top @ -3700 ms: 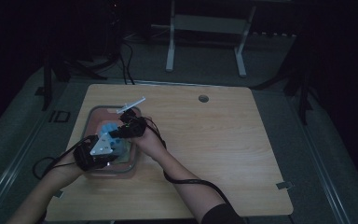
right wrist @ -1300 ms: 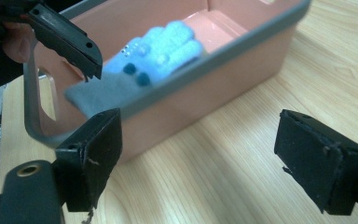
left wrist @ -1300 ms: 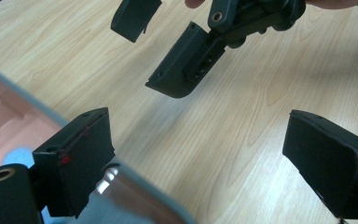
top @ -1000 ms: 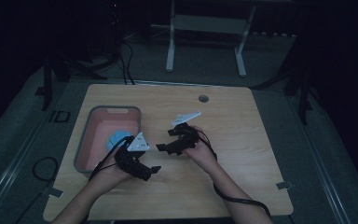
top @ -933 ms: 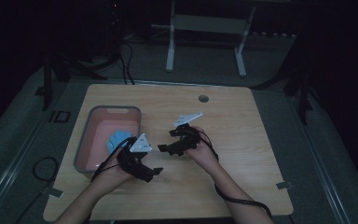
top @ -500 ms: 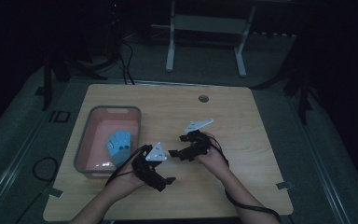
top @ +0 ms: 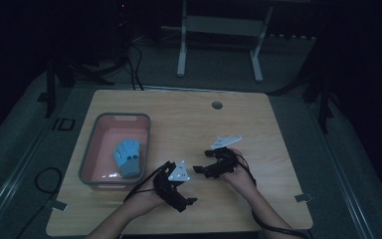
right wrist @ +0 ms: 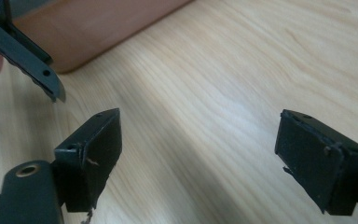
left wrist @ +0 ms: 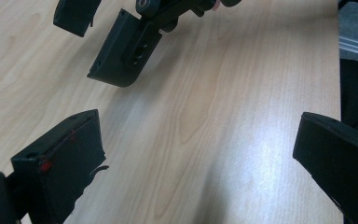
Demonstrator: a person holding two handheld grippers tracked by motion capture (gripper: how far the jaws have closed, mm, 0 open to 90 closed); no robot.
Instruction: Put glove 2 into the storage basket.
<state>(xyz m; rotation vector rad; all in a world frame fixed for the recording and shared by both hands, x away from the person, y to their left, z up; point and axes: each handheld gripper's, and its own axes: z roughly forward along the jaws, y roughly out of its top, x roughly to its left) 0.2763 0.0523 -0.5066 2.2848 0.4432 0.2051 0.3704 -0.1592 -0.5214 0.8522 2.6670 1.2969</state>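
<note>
Glove (top: pixel 128 158) lies in pink tray (top: pixel 140 120), well left of both hand-held grippers.

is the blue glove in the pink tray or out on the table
In. The blue glove lies flat on the floor of the pink tray, inside its walls, clear of both hands.

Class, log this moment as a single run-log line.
left gripper: open, empty | right gripper: open, empty | blue glove: in pink bin

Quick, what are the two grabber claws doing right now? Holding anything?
Left gripper: open, holding nothing, above the light wooden table.
Right gripper: open, holding nothing.
</note>
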